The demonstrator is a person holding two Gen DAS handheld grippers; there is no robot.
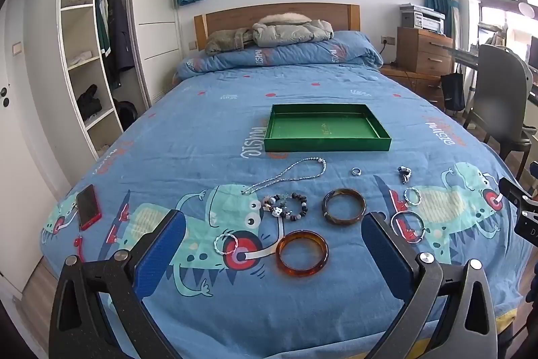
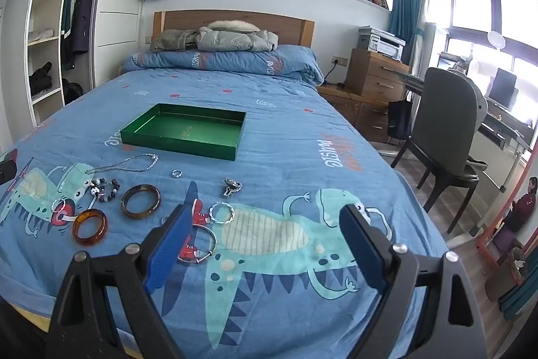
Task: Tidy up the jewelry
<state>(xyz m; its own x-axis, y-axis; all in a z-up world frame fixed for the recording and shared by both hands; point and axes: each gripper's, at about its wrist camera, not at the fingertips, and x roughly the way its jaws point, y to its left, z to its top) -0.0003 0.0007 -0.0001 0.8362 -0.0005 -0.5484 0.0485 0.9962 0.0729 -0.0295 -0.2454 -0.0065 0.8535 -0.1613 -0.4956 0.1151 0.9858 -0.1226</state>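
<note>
A green tray [image 1: 328, 144] [image 2: 175, 143] lies empty on the bed. In front of it lie a silver chain necklace [image 1: 292, 172] [image 2: 134, 164], a beaded bracelet [image 1: 287, 206] [image 2: 106, 187], a dark brown bangle [image 1: 343, 206] [image 2: 140, 201], an amber bangle [image 1: 301, 253] [image 2: 90, 226], a small ring [image 1: 356, 171] [image 2: 177, 172], a dark charm [image 1: 404, 173] [image 2: 231, 186], twisted silver rings [image 1: 224, 243] [image 2: 221, 212] and a thin silver bangle [image 1: 408, 226] [image 2: 201, 244]. My left gripper [image 1: 274, 253] is open above the amber bangle. My right gripper [image 2: 265, 239] is open, right of the thin silver bangle.
A red phone [image 1: 88, 206] lies at the bed's left edge. A folded duvet [image 1: 279, 56] and jackets sit by the headboard. A wardrobe [image 1: 90, 56] stands left; a dresser [image 2: 376, 78], chair [image 2: 447, 137] and desk stand right.
</note>
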